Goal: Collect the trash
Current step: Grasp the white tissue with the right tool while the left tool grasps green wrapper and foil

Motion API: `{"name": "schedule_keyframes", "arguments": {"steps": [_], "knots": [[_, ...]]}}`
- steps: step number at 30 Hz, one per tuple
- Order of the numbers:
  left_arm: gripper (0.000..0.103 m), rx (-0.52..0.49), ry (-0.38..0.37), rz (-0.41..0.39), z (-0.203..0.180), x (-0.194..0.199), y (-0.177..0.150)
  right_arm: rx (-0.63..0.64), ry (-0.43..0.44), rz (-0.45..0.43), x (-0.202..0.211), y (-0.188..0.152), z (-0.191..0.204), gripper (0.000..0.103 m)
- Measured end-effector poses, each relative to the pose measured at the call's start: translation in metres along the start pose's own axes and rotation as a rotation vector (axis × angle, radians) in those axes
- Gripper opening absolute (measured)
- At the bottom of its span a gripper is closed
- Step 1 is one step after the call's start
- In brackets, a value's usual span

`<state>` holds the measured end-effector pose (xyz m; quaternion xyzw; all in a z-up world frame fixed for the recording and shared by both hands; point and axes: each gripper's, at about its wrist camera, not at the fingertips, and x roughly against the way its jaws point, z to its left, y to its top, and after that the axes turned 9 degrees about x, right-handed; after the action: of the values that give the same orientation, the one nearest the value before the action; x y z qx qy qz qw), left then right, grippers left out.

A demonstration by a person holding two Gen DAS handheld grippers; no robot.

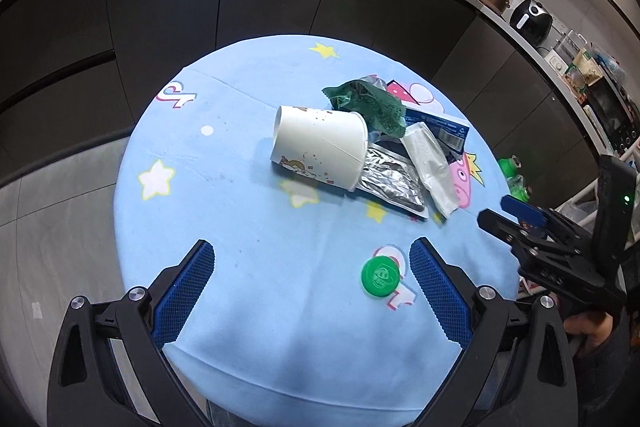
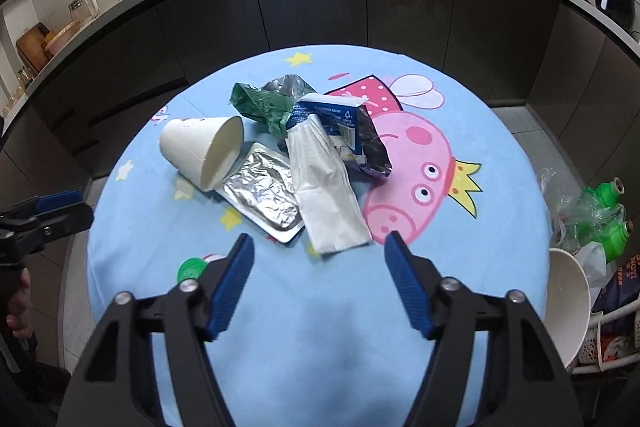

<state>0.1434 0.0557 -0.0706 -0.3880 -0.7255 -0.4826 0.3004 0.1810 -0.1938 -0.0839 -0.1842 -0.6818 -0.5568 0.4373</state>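
Looks like the start of pickup: nothing grabbed yet. Trash pile sits mid-frame on the bench (image 2: pixel 500 219) w/ blue cartoon cloth: paper cup (image 2: pixel 204 151) on its side, foil tray (image 2: pixel 260 195) just beside it, white napkin (image 2: pixel 324 187) lying over the tray edge, green wrapper (image 2: pixel 260 103) and blue carton (image 2: pixel 340 119) behind. Green cap (image 1: pixel 380 275) lies apart, lower center-right in the left view. Left claw (image 1: pixel 312 291) wide, empty, touching nothing. Right claw (image 2: pixel 320 279) wide, empty, napkin end just ahead. Next prob: ease fwd, close on napkin.
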Motion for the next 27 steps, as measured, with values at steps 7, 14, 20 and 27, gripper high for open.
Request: {"name": "schedule_keyframes", "arguments": {"steps": [7,14,20,27], "knots": [[0.094,-0.005,0.004,0.007,0.0,-0.012,0.015,-0.002,0.029,0.034,-0.039,0.013,-0.013,0.055],[0.094,-0.045,-0.026,0.007,-0.015,-0.019,0.03,-0.007,0.067,0.036,-0.061,0.02,-0.025,0.05],[0.094,-0.101,-0.086,-0.007,-0.039,-0.026,0.056,-0.015,0.101,0.054,-0.073,0.017,-0.027,0.005],[0.094,-0.137,-0.103,0.01,-0.058,-0.059,0.11,-0.042,0.095,0.0,-0.046,0.003,-0.03,0.004]]}}
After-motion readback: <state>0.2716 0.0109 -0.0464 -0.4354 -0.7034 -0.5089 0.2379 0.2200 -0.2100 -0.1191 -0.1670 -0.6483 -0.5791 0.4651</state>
